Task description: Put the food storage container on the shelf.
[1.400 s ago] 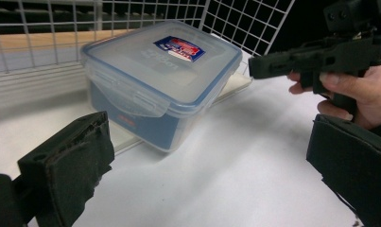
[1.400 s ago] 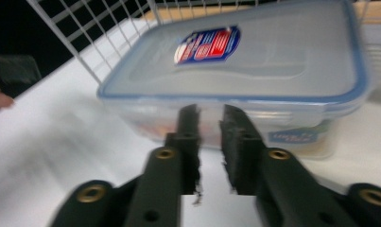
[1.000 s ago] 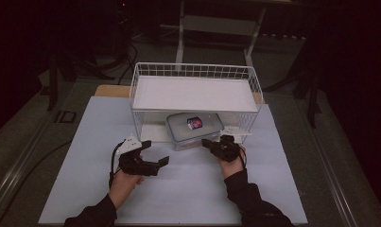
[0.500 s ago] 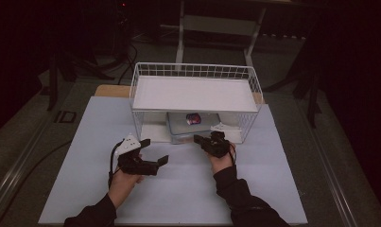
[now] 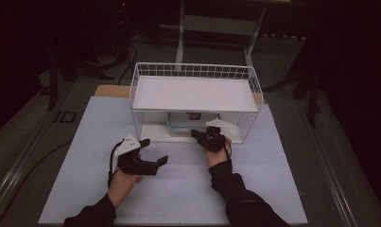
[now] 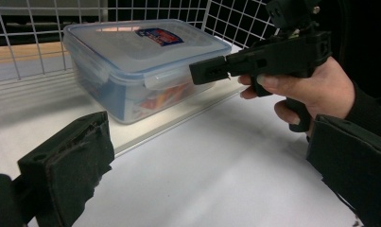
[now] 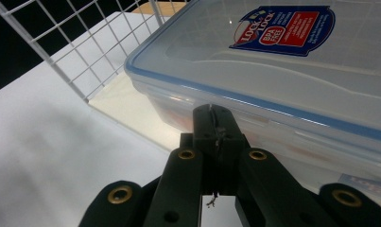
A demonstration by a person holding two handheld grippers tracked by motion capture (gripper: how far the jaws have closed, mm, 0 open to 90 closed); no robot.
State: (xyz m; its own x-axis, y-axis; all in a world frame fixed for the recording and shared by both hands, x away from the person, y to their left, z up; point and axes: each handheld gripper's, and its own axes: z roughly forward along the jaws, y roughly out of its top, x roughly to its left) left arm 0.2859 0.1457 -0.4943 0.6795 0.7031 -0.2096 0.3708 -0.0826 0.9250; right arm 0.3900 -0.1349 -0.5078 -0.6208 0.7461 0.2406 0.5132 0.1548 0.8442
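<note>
A clear lidded container (image 5: 187, 124) with a blue rim and a red-and-blue label sits on the bottom level of a white wire rack (image 5: 194, 93), under its white top shelf. My right gripper (image 5: 198, 135) is shut with nothing between its jaws. Its closed tip (image 7: 212, 119) is against the container's (image 7: 282, 61) near side wall. My left gripper (image 5: 154, 151) rests on the white mat in front of the rack, open and holding nothing. In the left gripper view, the right gripper (image 6: 204, 73) touches the container (image 6: 145, 61) at its lid clasp.
The rack stands at the far middle of a pale blue-white mat (image 5: 178, 189) on the table. Wire mesh walls (image 7: 84, 52) close in the rack's sides. Dark floor, stands and cables surround the table.
The container has slid from the rack's front edge further back under the shelf, with my shut right gripper following it inward and to the left. The left gripper has stayed put.
</note>
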